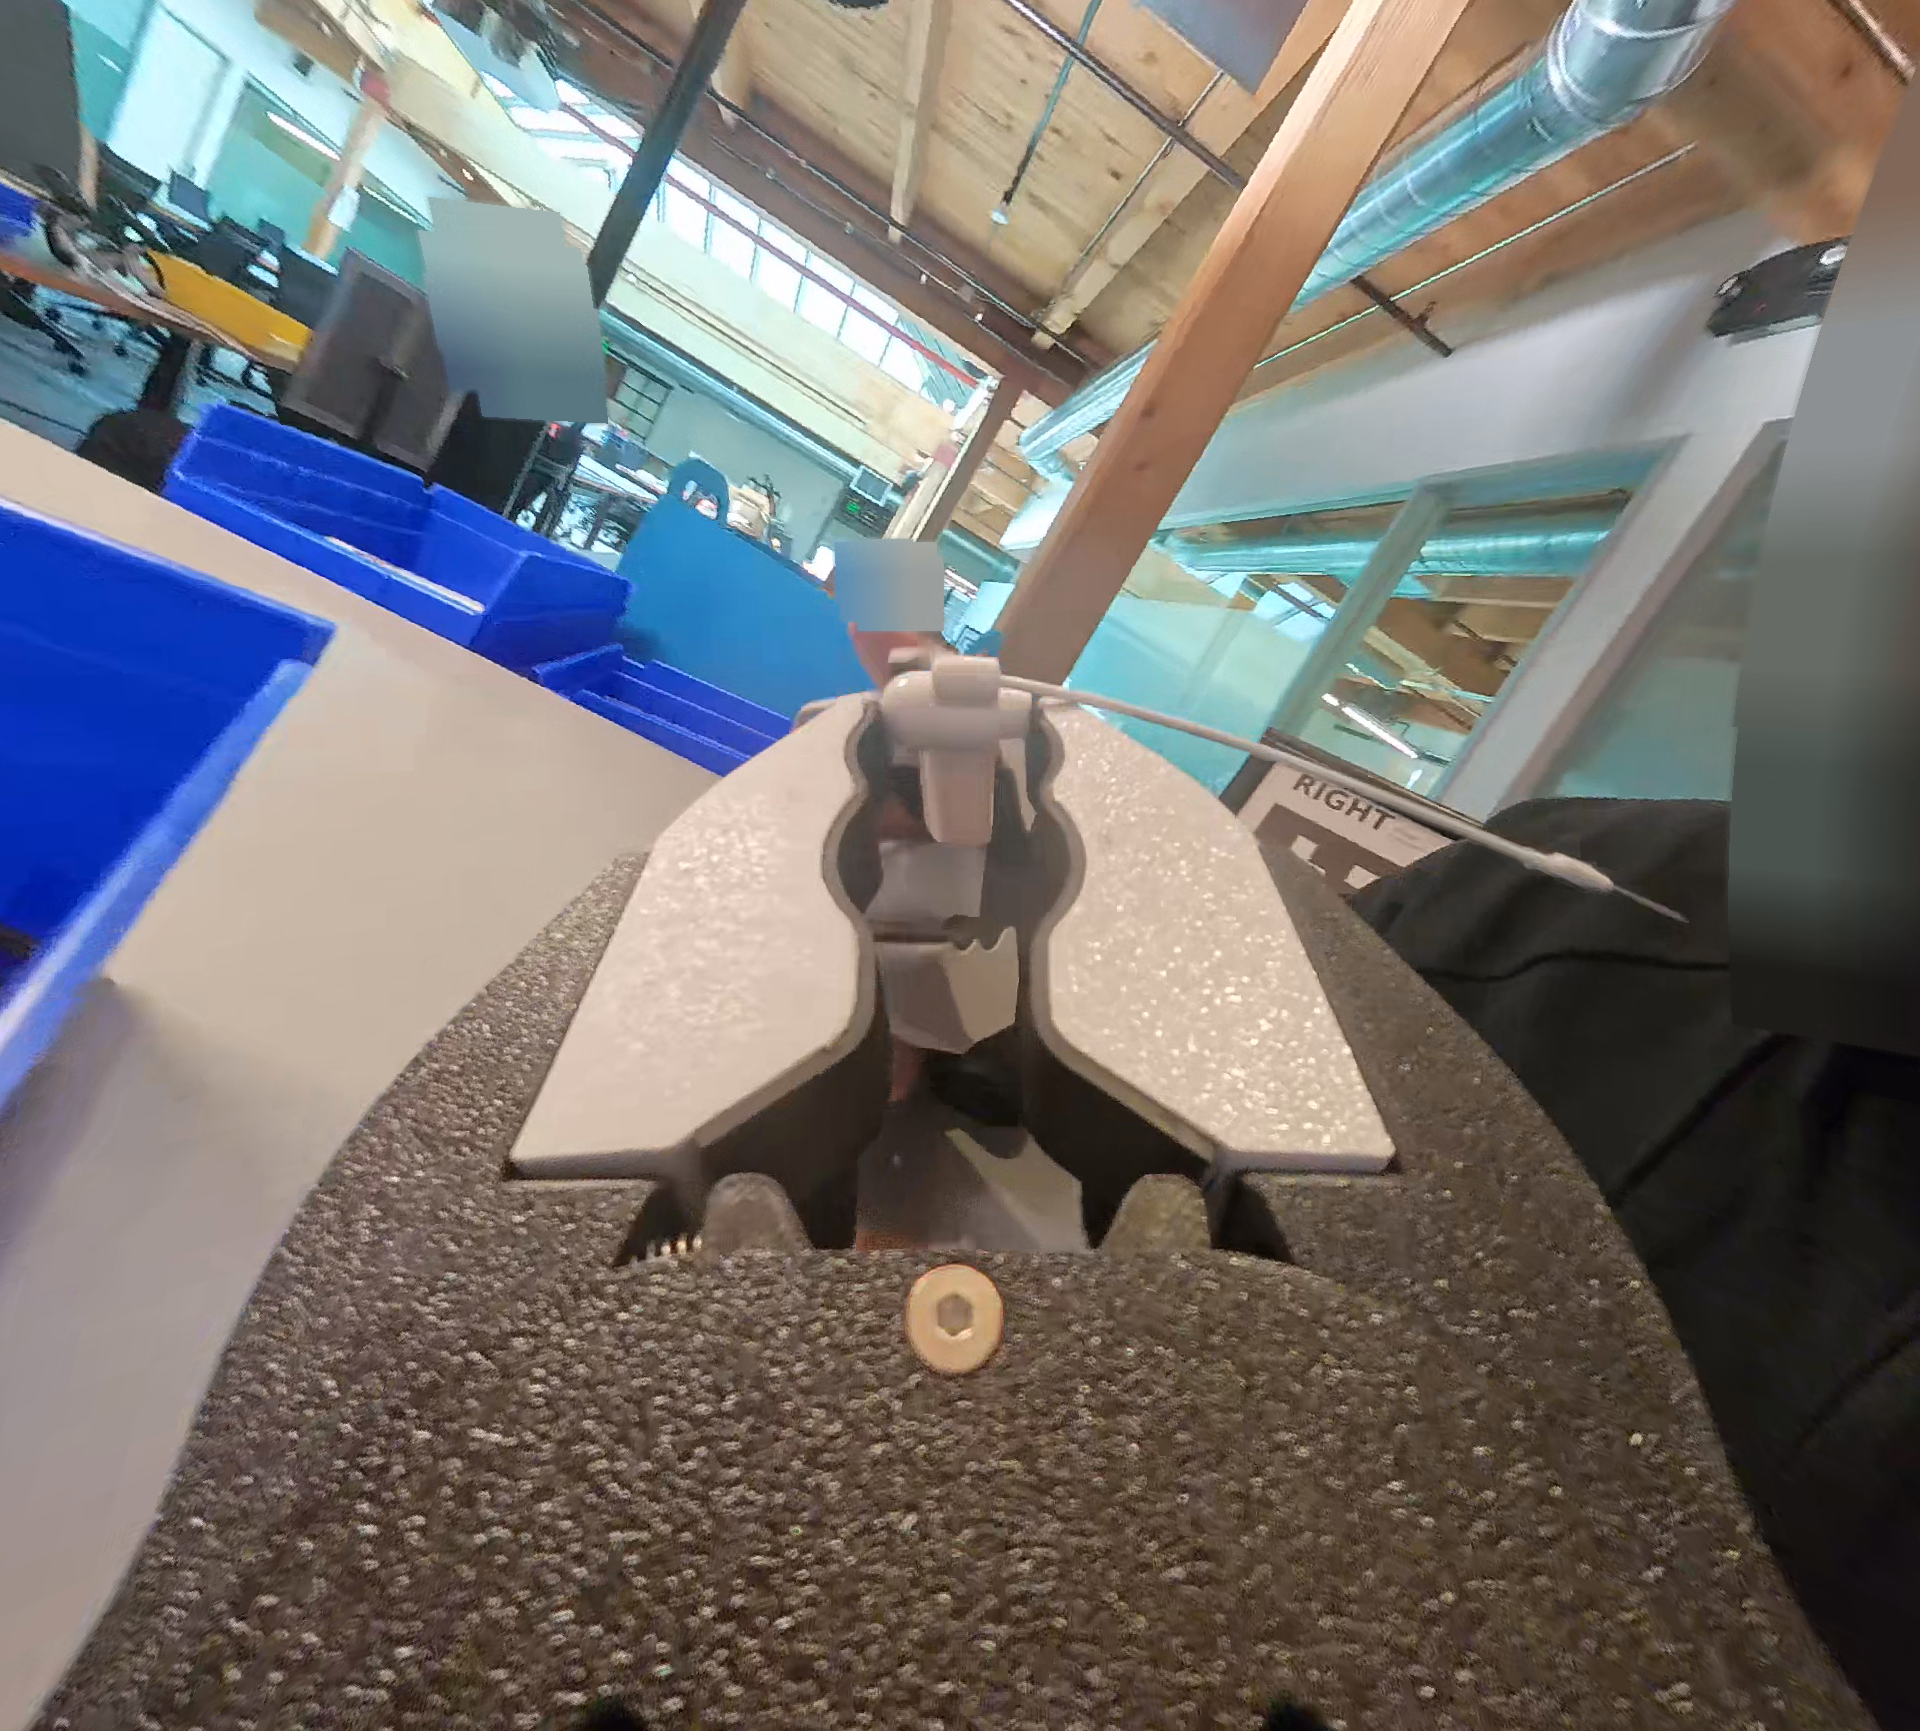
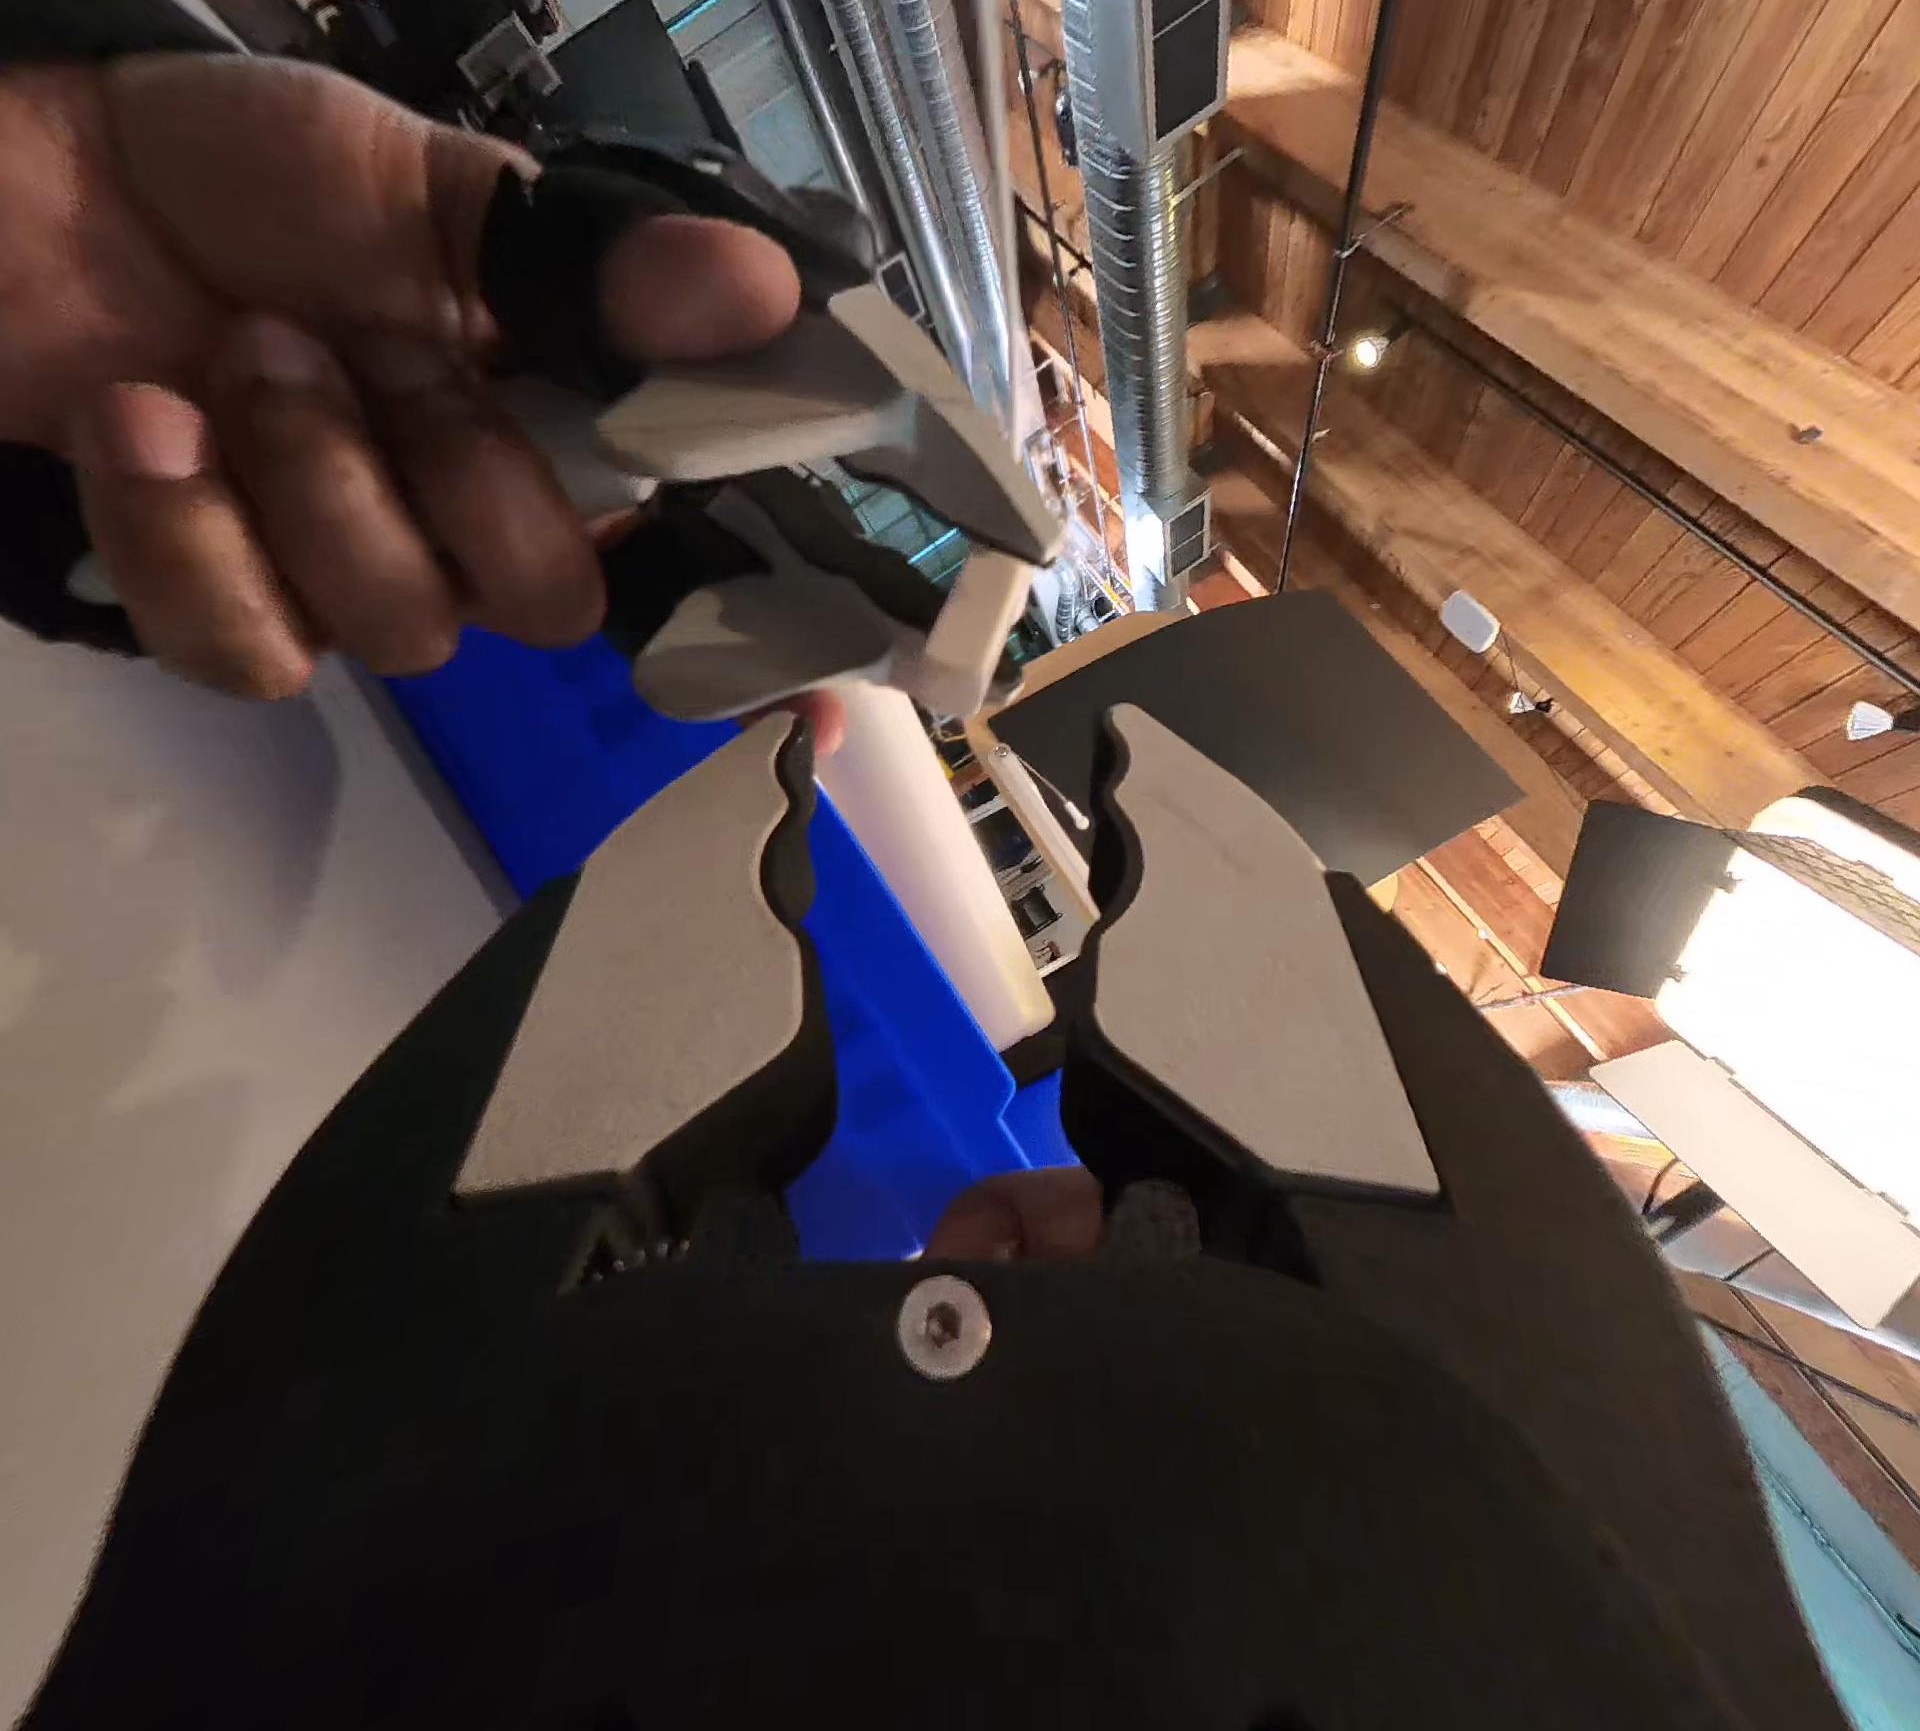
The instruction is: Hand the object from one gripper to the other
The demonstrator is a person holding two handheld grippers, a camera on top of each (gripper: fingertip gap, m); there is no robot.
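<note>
Wooden ceiling beams and silver ductwork fill the background; a pale grey tabletop [image 1: 343,808] lies below the tongs, with blue plastic bins [image 1: 125,725] to the left.

Left gripper [image 1: 956,725], grey-fingered on a rough black body: clamped at its tips on a small pale grey plastic clip with a thin white wire [image 1: 961,746]. Clip sits crosswise between the fingertips; the wire's long axis runs off to the right, slightly drooping, toward a dark sleeve [image 1: 1662,1058].

Right gripper [image 2: 951,736]: fingers parted, nothing between them. In the right wrist view the left gripper, held in a hand [image 2: 260,351], comes in from the upper left, and its tips with the pale clip [image 2: 977,642] hang just beyond the gap of the right gripper's fingertips, near but apart from them.

Judgement: handover not yet made; receiving tongs need to advance onto the clip, clear of the giver's tips.

Bins: the nearest one's visible part shows no contents; the others' insides are hidden.
</note>
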